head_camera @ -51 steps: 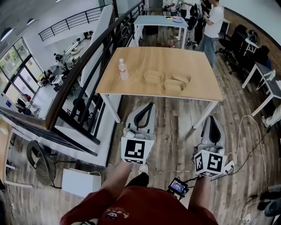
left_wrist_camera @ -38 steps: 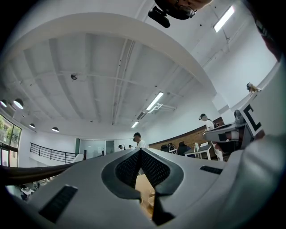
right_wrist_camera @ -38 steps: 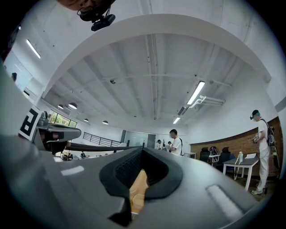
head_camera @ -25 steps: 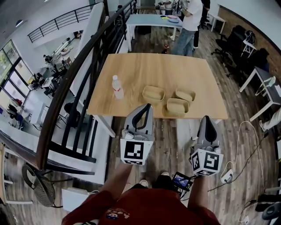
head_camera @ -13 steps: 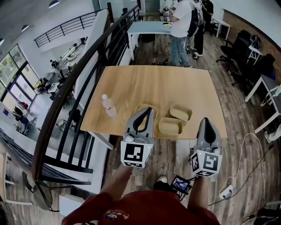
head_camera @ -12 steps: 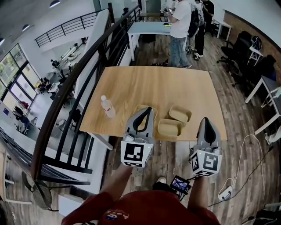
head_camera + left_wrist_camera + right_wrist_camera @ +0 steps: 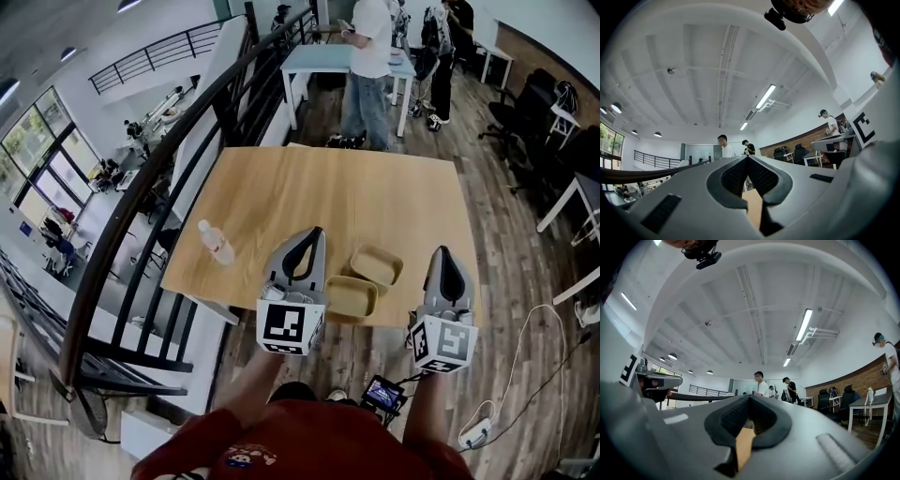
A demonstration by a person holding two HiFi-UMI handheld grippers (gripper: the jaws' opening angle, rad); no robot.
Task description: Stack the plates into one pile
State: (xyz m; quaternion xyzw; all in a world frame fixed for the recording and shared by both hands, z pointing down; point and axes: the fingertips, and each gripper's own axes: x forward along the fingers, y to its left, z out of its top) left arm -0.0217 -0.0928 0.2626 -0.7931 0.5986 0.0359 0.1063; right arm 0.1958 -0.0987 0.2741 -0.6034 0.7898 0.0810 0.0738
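Observation:
Two tan rectangular plates lie near the front edge of the wooden table (image 7: 309,187): one further back (image 7: 377,265) and one nearer (image 7: 352,296). My left gripper (image 7: 317,232) is held in front of the plates' left side and hides whatever lies behind it. It is shut and empty, its tips meeting in the left gripper view (image 7: 747,158). My right gripper (image 7: 447,250) hangs over the table's front right corner, right of the plates, also shut and empty (image 7: 750,396). Both point a little upward, with a strip of tabletop (image 7: 744,441) showing between the jaws.
A clear plastic bottle (image 7: 216,242) stands on the table's left part. A dark railing (image 7: 159,187) runs along the left. People (image 7: 367,56) stand by a blue table (image 7: 319,58) behind. Office chairs (image 7: 553,103) are at the right, and a cable (image 7: 525,366) and a small screen (image 7: 383,395) lie on the floor.
The view and both grippers have moved forward to the table. The plates are now right at the grippers' tips, and the left gripper now covers the leftmost plate.

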